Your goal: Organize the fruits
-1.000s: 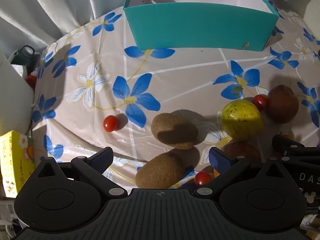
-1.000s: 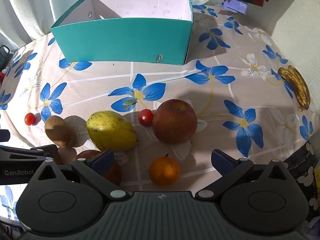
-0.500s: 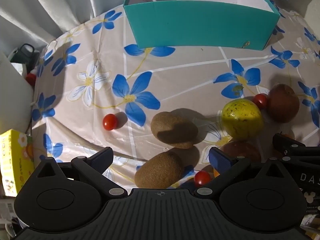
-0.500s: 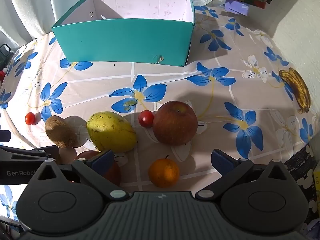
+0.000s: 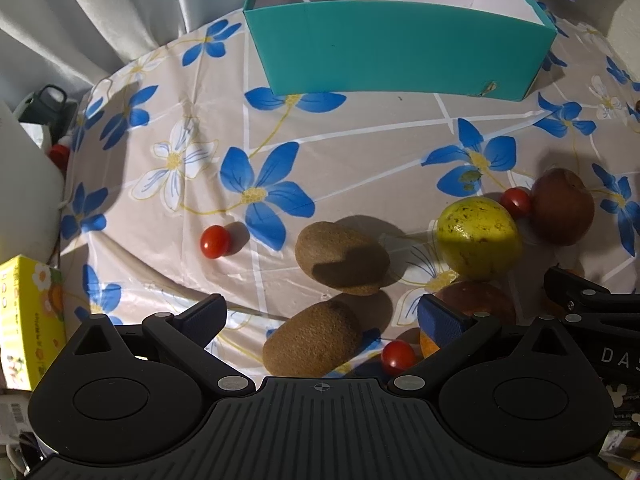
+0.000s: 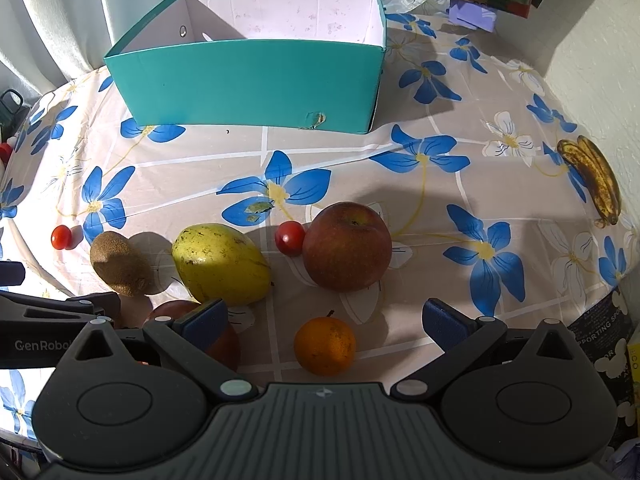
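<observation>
On the tablecloth [image 6: 400, 168]: two kiwis [image 5: 342, 258], three cherry tomatoes [image 5: 215, 242], two apples [image 6: 346, 246]; both hand-held grippers [image 5: 322, 314] [image 6: 324, 316] gape, empty.

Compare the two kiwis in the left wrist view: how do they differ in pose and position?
The near kiwi lies between the open fingers of the left gripper, long axis slanting up to the right; the far kiwi sits beyond the fingertips, slanting the other way. A dark shadow crosses the far kiwi's front; the near kiwi is evenly lit. Both are brown, fuzzy, lying loose on the floral tablecloth, outside the teal box.
</observation>
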The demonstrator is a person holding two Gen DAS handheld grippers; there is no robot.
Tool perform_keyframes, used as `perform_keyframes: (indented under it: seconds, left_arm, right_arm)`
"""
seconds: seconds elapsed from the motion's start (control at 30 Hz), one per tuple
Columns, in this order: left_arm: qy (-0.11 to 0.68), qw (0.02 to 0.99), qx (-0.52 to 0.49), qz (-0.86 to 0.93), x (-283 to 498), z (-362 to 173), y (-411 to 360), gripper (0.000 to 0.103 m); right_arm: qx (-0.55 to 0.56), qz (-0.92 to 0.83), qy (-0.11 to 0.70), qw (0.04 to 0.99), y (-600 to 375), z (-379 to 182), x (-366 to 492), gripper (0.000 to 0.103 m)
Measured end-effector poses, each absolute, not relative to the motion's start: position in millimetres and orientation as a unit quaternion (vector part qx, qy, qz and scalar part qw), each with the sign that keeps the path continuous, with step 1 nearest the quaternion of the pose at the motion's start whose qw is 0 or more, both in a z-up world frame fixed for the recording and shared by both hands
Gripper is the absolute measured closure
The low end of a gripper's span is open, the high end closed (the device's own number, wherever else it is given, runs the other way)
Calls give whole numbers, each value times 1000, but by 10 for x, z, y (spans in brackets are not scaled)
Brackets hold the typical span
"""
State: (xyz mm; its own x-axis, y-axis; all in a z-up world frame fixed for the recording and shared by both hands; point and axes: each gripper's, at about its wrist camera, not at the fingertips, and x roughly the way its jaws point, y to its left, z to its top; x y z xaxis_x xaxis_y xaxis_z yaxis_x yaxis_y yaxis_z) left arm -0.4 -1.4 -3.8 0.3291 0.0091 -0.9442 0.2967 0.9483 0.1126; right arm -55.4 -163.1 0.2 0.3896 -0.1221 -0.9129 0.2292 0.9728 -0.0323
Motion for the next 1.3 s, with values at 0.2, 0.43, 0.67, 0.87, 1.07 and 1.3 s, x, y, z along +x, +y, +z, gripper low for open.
perform_keyframes:
  seconds: [0.2,0.43,0.67,0.87,1.07,1.3]
  left_arm:
    - [574,804,132,-88,-12,-29,-26,0]
    - [575,803,131,-87,-16,-30,-33,0]
    - [578,802,126,-85,-4,-43,-24,0]
    - [579,801,125,-83,-4,-48,-23,0]
    - [580,801,125,-82,-12,-49,-24,0]
    - [582,800,123,-81,-8,-57,-14,0]
  right_arm:
    - [51,-103,543,832,-1649,-1,-561,0]
    - [52,-101,542,833,-1663,2,-569,0]
    - [53,-102,539,834,-1690,10,-578,0]
    - [54,-102,540,834,-1696,12,-583,0]
    - [54,-98,538,835,-1706,12,-586,0]
    - [53,-96,538,836,-1706,11,-575,0]
